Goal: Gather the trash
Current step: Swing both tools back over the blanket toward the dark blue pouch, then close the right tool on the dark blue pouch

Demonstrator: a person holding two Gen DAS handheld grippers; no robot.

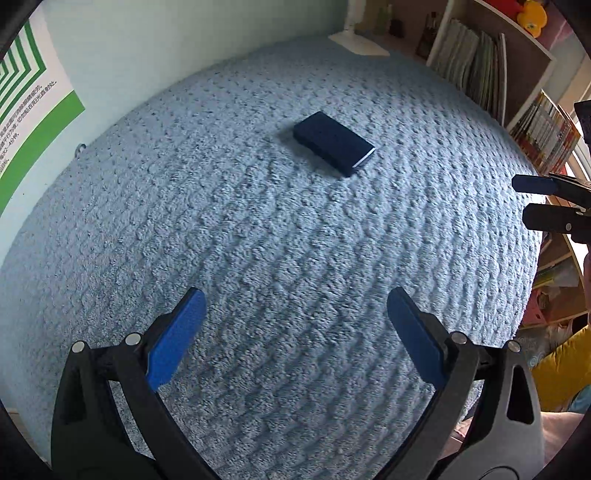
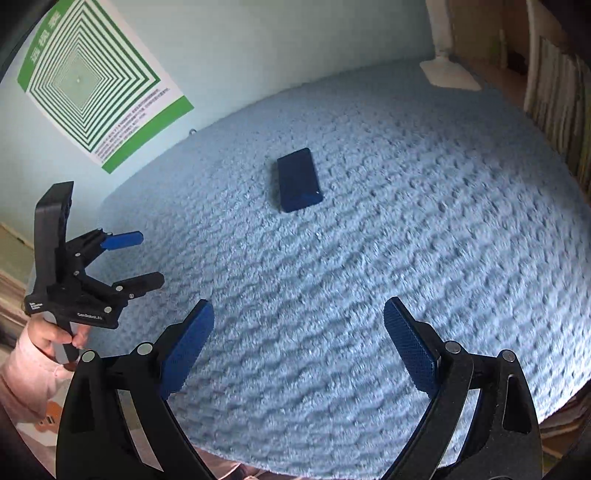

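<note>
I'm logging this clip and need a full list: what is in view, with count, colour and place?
box: one, dark navy, flat on the middle of the cloth, untouched.
cloth: one, light blue, textured, covering the table.
poster: one, green and white nested squares, on the wall at the back left.
lamp base: one, white, at the cloth's far right corner.
shelf: one, white and brown, holding books, on the right.
yellow toy: one, on top of the shelf.
left gripper: black with blue pads, open, above the near cloth.
right gripper: black with blue pads, open, above the near cloth.
hand: one, pink sleeve, holding the left gripper's handle.
</note>
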